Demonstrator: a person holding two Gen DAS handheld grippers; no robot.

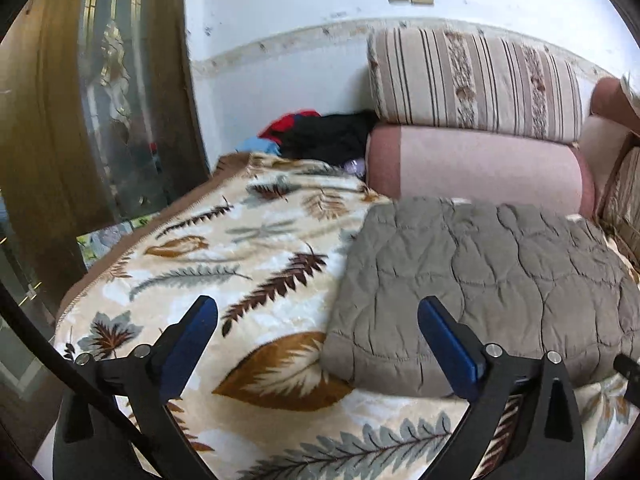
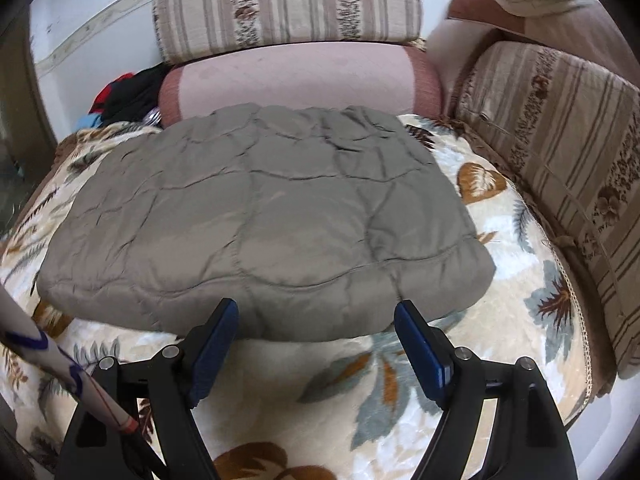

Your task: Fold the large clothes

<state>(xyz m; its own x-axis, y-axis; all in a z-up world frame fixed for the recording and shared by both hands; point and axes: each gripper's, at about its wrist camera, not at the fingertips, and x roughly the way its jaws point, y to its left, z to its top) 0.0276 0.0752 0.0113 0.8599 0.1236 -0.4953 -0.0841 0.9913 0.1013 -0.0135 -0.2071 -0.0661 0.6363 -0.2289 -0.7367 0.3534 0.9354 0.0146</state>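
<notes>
Both grippers, left (image 1: 318, 312) & right (image 2: 316, 316), jaws spread, empty, before grey quilted jacket (image 2: 264, 216) lying folded compact on bed blanket (image 2: 400, 408); folding looks approx. done.

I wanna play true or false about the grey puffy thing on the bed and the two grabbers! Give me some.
1. The grey quilted garment lies folded on the leaf blanket. True.
2. The right gripper is squeezing the garment. False: its jaws are wide open and nothing is between them.
3. The left gripper is open too. True.
4. A striped cushion sits on top of a pink bolster behind the garment. True.
5. The garment is hanging off the bed. False: it rests wholly on the blanket.
6. The pile of red and black clothes lies on top of the garment. False: it is apart, by the wall.
</notes>
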